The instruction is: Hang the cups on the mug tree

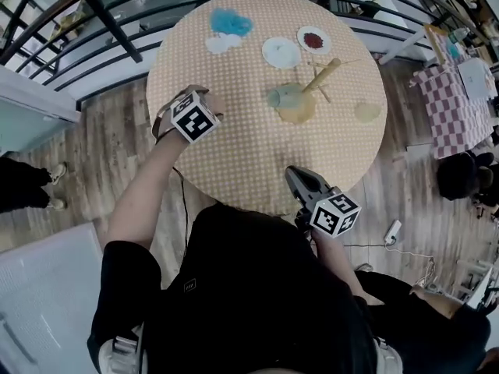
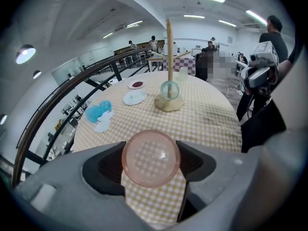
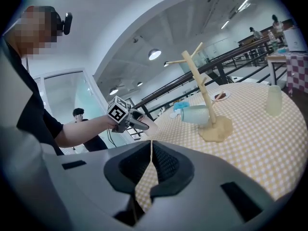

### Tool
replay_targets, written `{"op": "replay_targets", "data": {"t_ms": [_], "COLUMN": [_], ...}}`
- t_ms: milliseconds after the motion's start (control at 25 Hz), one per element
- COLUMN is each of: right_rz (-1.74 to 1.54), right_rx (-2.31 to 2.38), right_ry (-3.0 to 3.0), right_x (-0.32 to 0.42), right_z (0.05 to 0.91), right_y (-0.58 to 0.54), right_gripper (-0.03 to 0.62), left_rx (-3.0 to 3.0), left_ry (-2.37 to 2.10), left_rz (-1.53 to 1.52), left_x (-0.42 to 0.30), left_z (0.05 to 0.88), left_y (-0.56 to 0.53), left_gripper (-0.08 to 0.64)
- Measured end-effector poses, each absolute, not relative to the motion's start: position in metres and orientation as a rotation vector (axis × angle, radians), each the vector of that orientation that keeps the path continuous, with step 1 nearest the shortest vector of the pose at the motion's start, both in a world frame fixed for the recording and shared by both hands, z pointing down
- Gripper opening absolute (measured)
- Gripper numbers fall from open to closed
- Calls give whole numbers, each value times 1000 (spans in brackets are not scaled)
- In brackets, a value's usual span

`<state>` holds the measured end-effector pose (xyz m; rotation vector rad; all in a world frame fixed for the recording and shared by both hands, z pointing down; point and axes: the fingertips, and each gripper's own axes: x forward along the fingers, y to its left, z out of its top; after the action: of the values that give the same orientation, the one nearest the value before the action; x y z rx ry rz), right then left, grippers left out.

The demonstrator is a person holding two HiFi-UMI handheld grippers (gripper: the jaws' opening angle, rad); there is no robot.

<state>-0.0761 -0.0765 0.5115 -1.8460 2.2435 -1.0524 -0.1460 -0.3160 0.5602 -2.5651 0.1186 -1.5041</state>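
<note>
Left gripper [image 2: 151, 163] pinches pink cup [image 2: 150, 152] above bench [image 2: 211, 117], right gripper [image 3: 150, 165] pressed together, empty; green cup [image 3: 197, 114] against mug tree [image 3: 203, 93].

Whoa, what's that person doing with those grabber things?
A person is hanging cups on a wooden mug tree. The left gripper holds a pink cup over the table. A pale green cup already hangs low on the tree; another pale cup stands on the table. The right gripper is shut and empty.
</note>
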Motion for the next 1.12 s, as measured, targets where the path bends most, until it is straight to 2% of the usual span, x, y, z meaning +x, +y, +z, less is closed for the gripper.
{"op": "replay_targets", "data": {"t_ms": [280,600,1120], "right_rz": [-1030,-1027,-947], "right_rx": [-1733,-1611,-1669], "right_ry": [2306,2397,2329], "right_x": [-45,-13,-7], "right_z": [508,502,485], "right_y": [-36,1,-27], "right_gripper": [18,18,18], "left_rx": [-2569,-2593,-2600], "left_ry": [194,212,153], "left_rz": [-1543,-1514,-1345], "left_x": [-138,-98,-83], "left_z": [538,507,480], "left_y": [-251,-188,-144], "left_gripper": [328,328,328]}}
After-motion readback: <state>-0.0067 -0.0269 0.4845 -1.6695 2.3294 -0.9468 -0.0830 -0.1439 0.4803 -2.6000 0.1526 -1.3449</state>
